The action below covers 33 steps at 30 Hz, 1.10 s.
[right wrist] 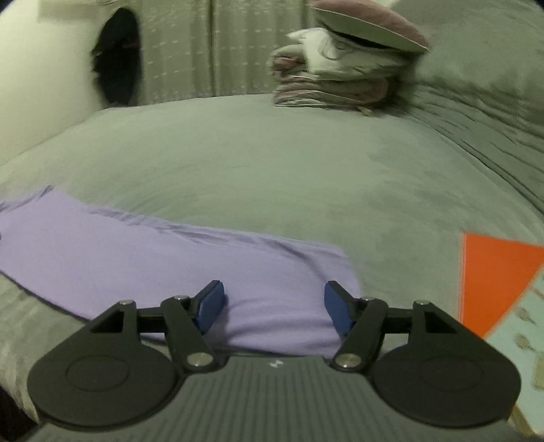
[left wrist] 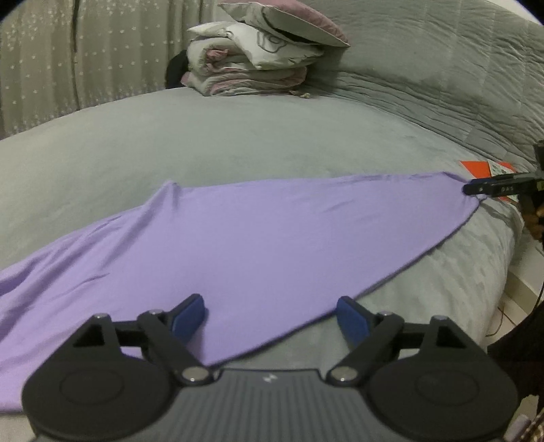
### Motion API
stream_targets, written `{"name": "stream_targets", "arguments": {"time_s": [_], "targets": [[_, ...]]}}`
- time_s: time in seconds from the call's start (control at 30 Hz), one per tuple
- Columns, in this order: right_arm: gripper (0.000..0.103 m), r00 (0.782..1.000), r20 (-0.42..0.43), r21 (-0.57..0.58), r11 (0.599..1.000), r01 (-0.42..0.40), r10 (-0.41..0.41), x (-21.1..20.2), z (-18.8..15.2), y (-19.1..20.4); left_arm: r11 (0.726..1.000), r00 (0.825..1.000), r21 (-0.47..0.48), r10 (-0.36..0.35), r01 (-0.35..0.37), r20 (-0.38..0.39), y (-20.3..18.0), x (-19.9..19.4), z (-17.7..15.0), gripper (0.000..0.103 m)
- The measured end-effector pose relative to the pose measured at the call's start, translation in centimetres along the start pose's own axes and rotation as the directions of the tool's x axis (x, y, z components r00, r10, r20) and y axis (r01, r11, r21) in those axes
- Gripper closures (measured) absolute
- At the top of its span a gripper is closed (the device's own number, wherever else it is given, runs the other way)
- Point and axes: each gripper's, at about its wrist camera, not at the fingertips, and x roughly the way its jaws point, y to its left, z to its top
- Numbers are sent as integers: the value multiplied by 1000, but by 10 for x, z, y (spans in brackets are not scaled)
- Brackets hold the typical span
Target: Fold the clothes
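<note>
Spread across a grey-green bed [left wrist: 272,142], a lilac garment [left wrist: 238,238] lies mostly flat, its cloth running from the near left edge of the left wrist view to a pointed corner at the far right. Just above that cloth, the left tool [left wrist: 272,316] stands with its jaws wide apart; its blue pads [left wrist: 188,318] press on nothing, and the garment's near hem passes beneath the gap between them. At the right edge of the same view the right tool [left wrist: 489,187] shows side-on, its black finger at the garment's far corner, beside part of a hand [left wrist: 535,217]; whether it touches the cloth there cannot be told.

Seen from the right wrist, the right tool [right wrist: 275,307] also has its jaws parted, with the end of the lilac garment [right wrist: 170,251] lying between and below the blue pads [right wrist: 340,309], which do not close on it. The picture is blurred.

An orange and pale printed sheet [right wrist: 493,282] lies on the bed just right of the garment's end. Farther back, a stack of folded bedding [left wrist: 244,68] sits near the head of the bed, topped by a mauve-edged pillow [left wrist: 292,20]. A pale patterned curtain [left wrist: 85,51] hangs behind, and a dark shape [right wrist: 117,54] hangs beside it in the right wrist view.
</note>
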Motion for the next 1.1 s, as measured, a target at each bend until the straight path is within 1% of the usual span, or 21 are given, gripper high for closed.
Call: {"name": "stream_targets", "arguments": {"time_s": [0.13, 0.27, 0.3, 0.4, 0.5, 0.6, 0.67, 0.73, 0.77, 0.87, 0.97, 1.03, 1.1], "targets": [[34, 993, -32, 15, 993, 113, -113, -7, 11, -5, 997, 999, -72, 26, -24, 32, 10, -13, -2, 17], [34, 972, -131, 77, 976, 205, -194, 0, 21, -13, 987, 995, -148, 71, -61, 64, 17, -21, 0, 17], [34, 968, -155, 104, 971, 216, -198, 1, 21, -15, 984, 994, -160, 89, -77, 66, 18, -21, 1, 17], [34, 961, -198, 163, 961, 224, -191, 1, 20, -19, 970, 985, -185, 166, -156, 40, 20, -18, 3, 17], [34, 961, -203, 160, 962, 224, -190, -4, 23, -14, 950, 968, -189, 245, -249, -46, 21, -8, 9, 15], [34, 959, -213, 155, 962, 224, -189, -4, 27, -13, 943, 959, -179, 267, -281, -96, 19, -1, 15, 12], [34, 953, -233, 158, 960, 231, -191, -1, 30, -13, 944, 956, -161, 271, -287, -111, 14, 2, 21, 10], [34, 946, -262, 149, 960, 236, -192, 6, 32, -12, 949, 957, -140, 268, -282, -112, 9, 4, 26, 6], [34, 938, -290, 148, 959, 241, -190, 10, 31, -11, 950, 957, -133, 267, -281, -111, 6, 5, 29, 5], [33, 923, -337, 177, 951, 255, -185, 16, 35, -13, 951, 956, -121, 269, -283, -120, 0, 8, 37, 4], [33, 920, -368, 261, 934, 245, -138, 14, 38, -17, 952, 953, -120, 261, -281, -157, -4, 11, 41, 4], [33, 915, -387, 315, 916, 250, -117, 12, 38, -19, 951, 949, -134, 251, -279, -192, -4, 14, 43, 4], [33, 908, -404, 368, 890, 268, -107, 9, 37, -20, 946, 947, -160, 246, -281, -208, -3, 13, 44, 4]]}}
